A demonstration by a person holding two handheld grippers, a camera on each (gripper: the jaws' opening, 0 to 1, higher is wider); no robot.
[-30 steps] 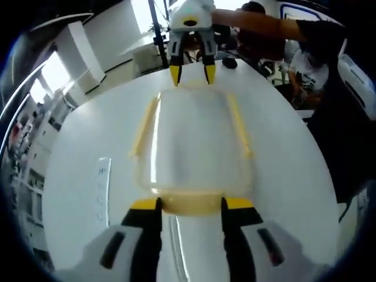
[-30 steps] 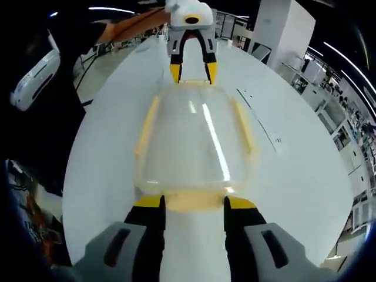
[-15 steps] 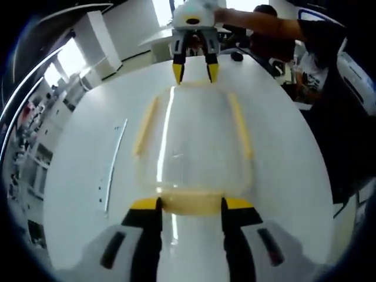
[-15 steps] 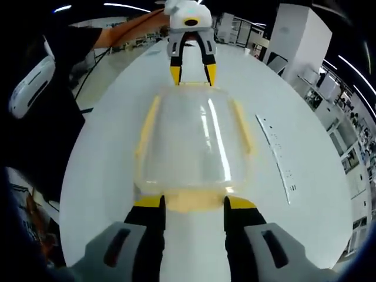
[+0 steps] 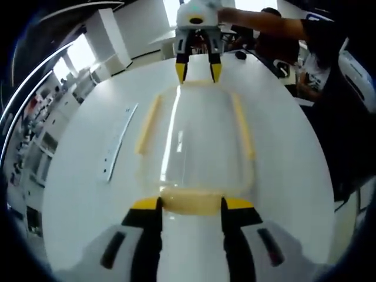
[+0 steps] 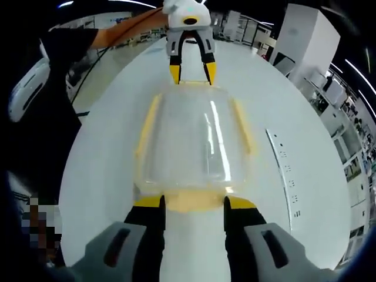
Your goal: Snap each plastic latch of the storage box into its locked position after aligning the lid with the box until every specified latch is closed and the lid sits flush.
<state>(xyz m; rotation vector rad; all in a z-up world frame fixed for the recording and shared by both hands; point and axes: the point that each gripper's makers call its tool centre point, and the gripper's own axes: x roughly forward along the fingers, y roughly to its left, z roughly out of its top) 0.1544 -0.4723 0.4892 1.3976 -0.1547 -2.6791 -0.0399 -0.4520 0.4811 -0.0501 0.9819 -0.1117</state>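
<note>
A clear storage box [image 5: 197,141] with its lid on lies lengthwise on the round white table [image 5: 76,194]. Yellow latches run along its long sides [image 5: 148,123] [image 5: 242,126] and lie flat. My left gripper [image 5: 191,204] holds the near end latch [image 5: 191,200] between its jaws. At the far end my right gripper [image 5: 198,71] straddles the opposite latch. In the right gripper view the same box [image 6: 191,135] runs from my right gripper [image 6: 194,202] on its end latch [image 6: 194,198] to my left gripper [image 6: 192,73].
A thin pale ruler-like strip [image 5: 117,144] [image 6: 285,170] lies on the table beside the box. A person in dark clothes [image 5: 329,70] [image 6: 41,106] stands at the table's edge. White cabinets and desks stand beyond the table.
The box stays fixed between both grippers while the table and the strip swing around behind it, so box and grippers have turned together over the tabletop.
</note>
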